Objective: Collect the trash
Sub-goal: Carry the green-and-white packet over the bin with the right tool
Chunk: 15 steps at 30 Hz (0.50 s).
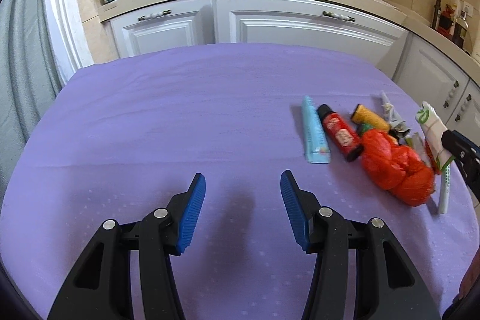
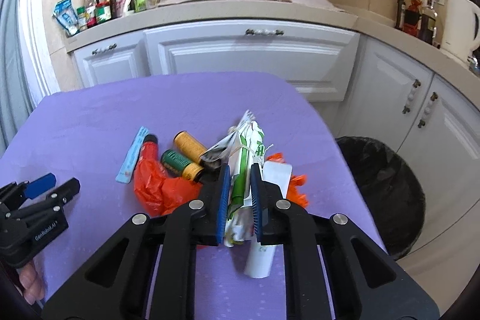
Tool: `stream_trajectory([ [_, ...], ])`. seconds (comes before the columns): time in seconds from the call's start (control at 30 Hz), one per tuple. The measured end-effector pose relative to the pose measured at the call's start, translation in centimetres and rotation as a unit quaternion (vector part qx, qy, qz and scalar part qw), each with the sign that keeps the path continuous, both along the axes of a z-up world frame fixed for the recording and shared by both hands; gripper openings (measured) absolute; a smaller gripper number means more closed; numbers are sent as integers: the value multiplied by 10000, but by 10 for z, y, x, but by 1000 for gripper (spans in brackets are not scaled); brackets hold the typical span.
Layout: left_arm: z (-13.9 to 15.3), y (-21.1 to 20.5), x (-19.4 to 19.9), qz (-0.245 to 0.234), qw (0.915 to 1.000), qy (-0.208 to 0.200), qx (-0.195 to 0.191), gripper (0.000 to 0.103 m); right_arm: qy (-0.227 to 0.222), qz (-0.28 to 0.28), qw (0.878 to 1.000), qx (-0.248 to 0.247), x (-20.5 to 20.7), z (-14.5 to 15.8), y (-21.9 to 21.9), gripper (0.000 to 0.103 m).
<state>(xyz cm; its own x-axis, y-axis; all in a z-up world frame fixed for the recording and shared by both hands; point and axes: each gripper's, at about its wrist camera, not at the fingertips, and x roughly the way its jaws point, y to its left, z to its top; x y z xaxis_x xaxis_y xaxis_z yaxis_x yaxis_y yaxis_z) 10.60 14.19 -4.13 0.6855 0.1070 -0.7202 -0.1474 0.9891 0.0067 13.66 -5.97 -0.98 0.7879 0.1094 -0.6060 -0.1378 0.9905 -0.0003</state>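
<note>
The right claw (image 2: 240, 194) pinches a green-and-white wrapper (image 2: 244, 152) lifted from the trash pile on the desk (image 2: 90, 122), likely bound for the nearby bin (image 2: 387, 185), while the left claw (image 1: 243, 209) hovers spread, empty.

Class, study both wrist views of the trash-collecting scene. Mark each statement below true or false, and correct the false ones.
1. The right gripper is shut on the green-and-white wrapper. True.
2. The left gripper holds the red tube. False: its jaws are open and empty over the purple tablecloth; the tube lies on the cloth.
3. A bin lined with a black bag stands on the floor off the table's right side. True.
4. The orange plastic bag is already in the bin. False: it lies on the table among the other trash.
5. The light-blue packet lies beside the red tube. True.
</note>
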Motion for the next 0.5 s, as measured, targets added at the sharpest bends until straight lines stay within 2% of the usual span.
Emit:
stream_trajectory([
  [0.27, 9, -34, 4, -335, 9994, -86, -17, 52, -160, -374, 9992, 45, -7, 9, -37, 14],
  [0.5, 14, -67, 7, -608, 9981, -126, 26, 52, -67, -684, 9976, 128, -14, -1, -74, 14],
])
